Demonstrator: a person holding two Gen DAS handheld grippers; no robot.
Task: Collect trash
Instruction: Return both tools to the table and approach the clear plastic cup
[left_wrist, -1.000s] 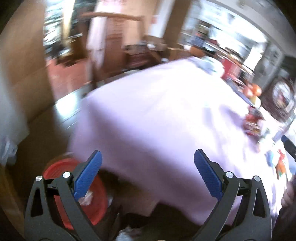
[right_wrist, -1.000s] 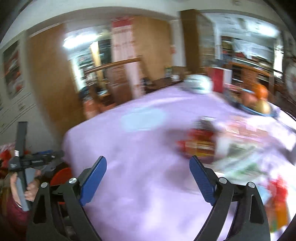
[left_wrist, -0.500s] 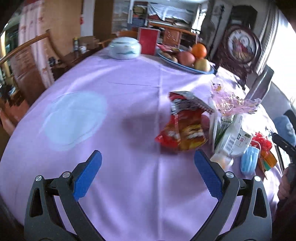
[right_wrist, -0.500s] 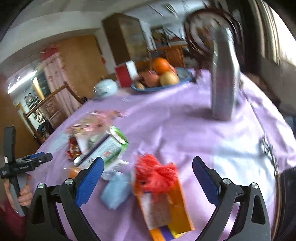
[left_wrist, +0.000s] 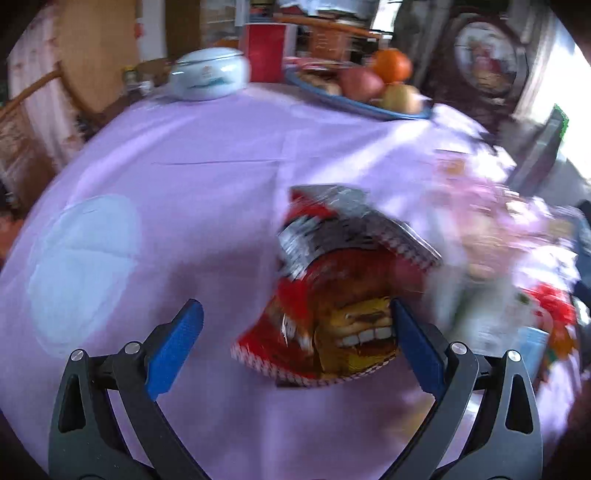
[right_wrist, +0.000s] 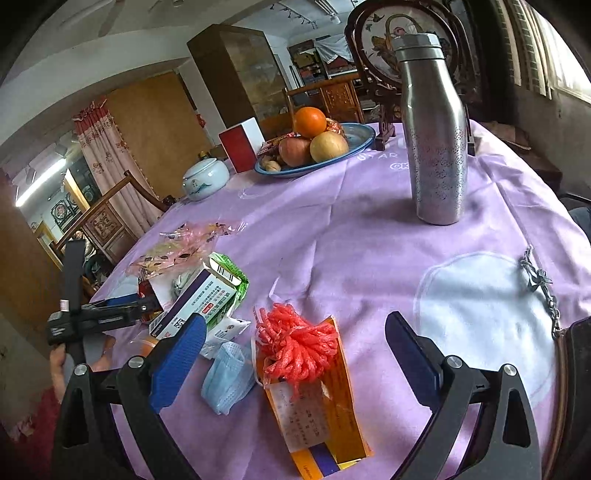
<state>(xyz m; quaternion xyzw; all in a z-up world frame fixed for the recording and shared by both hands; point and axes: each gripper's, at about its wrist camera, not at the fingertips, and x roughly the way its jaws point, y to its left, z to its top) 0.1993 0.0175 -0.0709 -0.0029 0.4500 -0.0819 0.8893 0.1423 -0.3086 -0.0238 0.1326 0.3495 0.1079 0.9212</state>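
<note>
Lilac cloth (right_wrist: 351, 229) covers the round worktop, and trash is piled on its near side. Left hand-held gripper (left_wrist: 295, 332) sits low over the cloth w/ jaws wide apart, nothing clamped; a red-and-yellow snack bag (left_wrist: 332, 295) w/ silvery torn top lies between the blue pads, its right edge just at the right pad (left_wrist: 413, 350) — contact or not, can't tell, view is blurred. Right of the bag, a smeared heap of pinkish wrap and white packaging, too blurred to sort out. Over to the right wrist view: right hand-held gripper (right_wrist: 295, 354) also spread open, holding nothing, hovering above an orange card packet (right_wrist: 325, 406) topped by a red plastic mesh tuft (right_wrist: 295, 343). Just left of that, a crumpled blue face mask (right_wrist: 227, 380), then a white-and-green box (right_wrist: 203, 299) lying tilted on a green wrapper, w/ clear pink-printed cellophane (right_wrist: 181, 247) behind it. At the far left edge the other gripper shows side-on near the pile. Further back: steel bottle (right_wrist: 436, 125) standing upright, blue fruit plate (right_wrist: 354, 147) w/ an orange and apples, a red-and-white box (right_wrist: 242, 144), a lidded white jar (right_wrist: 205, 177).
</note>
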